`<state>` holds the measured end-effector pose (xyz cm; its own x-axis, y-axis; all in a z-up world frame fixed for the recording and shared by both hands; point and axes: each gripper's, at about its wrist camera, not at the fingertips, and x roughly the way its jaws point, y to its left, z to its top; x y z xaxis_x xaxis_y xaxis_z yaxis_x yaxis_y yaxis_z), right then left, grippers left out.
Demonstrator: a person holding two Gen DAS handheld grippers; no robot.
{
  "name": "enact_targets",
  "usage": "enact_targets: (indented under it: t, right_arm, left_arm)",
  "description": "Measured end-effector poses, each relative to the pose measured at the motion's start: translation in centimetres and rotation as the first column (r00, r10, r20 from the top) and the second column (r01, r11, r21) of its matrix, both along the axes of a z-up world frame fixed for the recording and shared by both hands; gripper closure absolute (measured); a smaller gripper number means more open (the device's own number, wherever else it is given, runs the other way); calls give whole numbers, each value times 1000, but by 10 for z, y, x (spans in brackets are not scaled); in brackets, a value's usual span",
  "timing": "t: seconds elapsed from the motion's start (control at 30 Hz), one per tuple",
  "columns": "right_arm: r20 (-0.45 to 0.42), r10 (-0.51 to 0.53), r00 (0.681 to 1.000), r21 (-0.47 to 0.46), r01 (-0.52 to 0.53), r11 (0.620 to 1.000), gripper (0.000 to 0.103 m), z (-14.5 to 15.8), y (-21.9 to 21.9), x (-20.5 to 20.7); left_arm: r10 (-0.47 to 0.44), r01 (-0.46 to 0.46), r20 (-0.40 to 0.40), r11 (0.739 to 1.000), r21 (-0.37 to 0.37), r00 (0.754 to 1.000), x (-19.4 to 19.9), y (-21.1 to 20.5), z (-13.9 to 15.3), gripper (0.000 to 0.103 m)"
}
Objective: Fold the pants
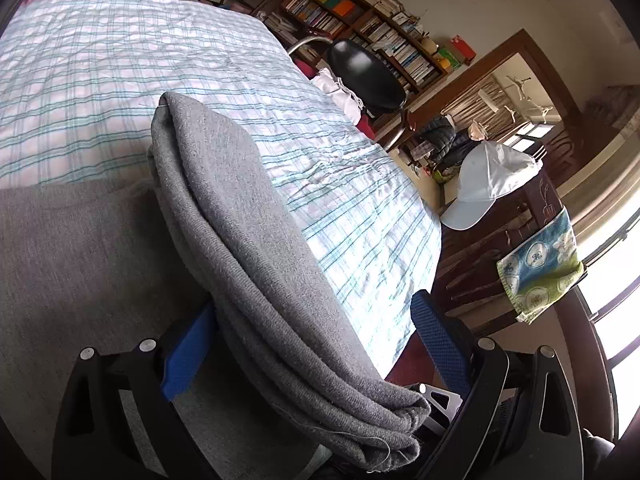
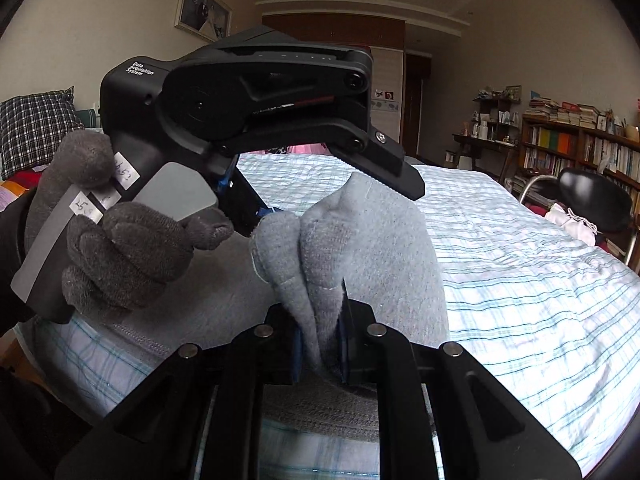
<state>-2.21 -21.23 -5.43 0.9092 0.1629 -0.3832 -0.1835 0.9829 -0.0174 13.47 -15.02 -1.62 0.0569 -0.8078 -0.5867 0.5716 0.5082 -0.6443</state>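
The grey pants (image 1: 240,248) lie on a bed (image 1: 100,80) covered with a white sheet checked in teal lines. Part of the garment is spread flat on the bed; another part is gathered into several stacked layers and lifted off the sheet.

Left gripper (image 1: 316,344): its blue pads stand wide apart. The stacked layers pass between them, touching the left pad (image 1: 186,356) and apart from the right one, with the thick folded edge hanging toward the camera. In the right wrist view this same gripper (image 2: 248,216) is held by a hand in a grey knit glove (image 2: 120,248), its tip at the bunched fabric; whether it grips there I cannot tell.

Right gripper (image 2: 320,344): narrow, pads pressed against a bunched ridge of the pants (image 2: 360,240), which rises upright from between them.

Beside the bed stand a black chair (image 1: 364,76) and a bookshelf (image 1: 360,20) packed with books. A pale blue cap (image 1: 484,184) sits on the dark wooden footboard post (image 1: 512,240), and a blue and green towel (image 1: 540,272) hangs from it. A framed photograph (image 2: 203,10) hangs on the far wall, and a dark checked pillow (image 2: 36,120) sits at the head of the bed.
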Motion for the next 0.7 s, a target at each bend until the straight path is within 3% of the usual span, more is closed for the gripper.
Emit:
enact_targets:
  t: [0.1, 0.17, 0.2, 0.27, 0.37, 0.7]
  right_arm:
    - [-17, 1, 1000, 18, -1, 1000, 90, -2, -1, 2]
    - [-21, -1, 1000, 18, 1, 1000, 90, -2, 0, 3]
    - [-21, -2, 1000, 17, 2, 1000, 90, -2, 0, 3]
    - [-16, -7, 1000, 19, 7, 1000, 90, -1, 2, 2]
    - [-9, 2, 1000, 38, -2, 999, 89, 3, 4, -1]
    - [31, 153, 988, 31, -154, 988, 89, 17, 46, -3]
  left_arm:
    - [9, -9, -31, 1000, -13, 999, 5, 2, -10, 14]
    - [20, -21, -58, 1000, -20, 998, 9, 4, -15, 25]
    - [28, -29, -64, 999, -21, 998, 11, 5, -17, 31]
    - [49, -49, -57, 999, -7, 997, 14, 8, -19, 63]
    - [78, -78, -29, 997, -15, 997, 17, 19, -14, 77]
    - [187, -184, 139, 982, -34, 973, -4, 89, 21, 81]
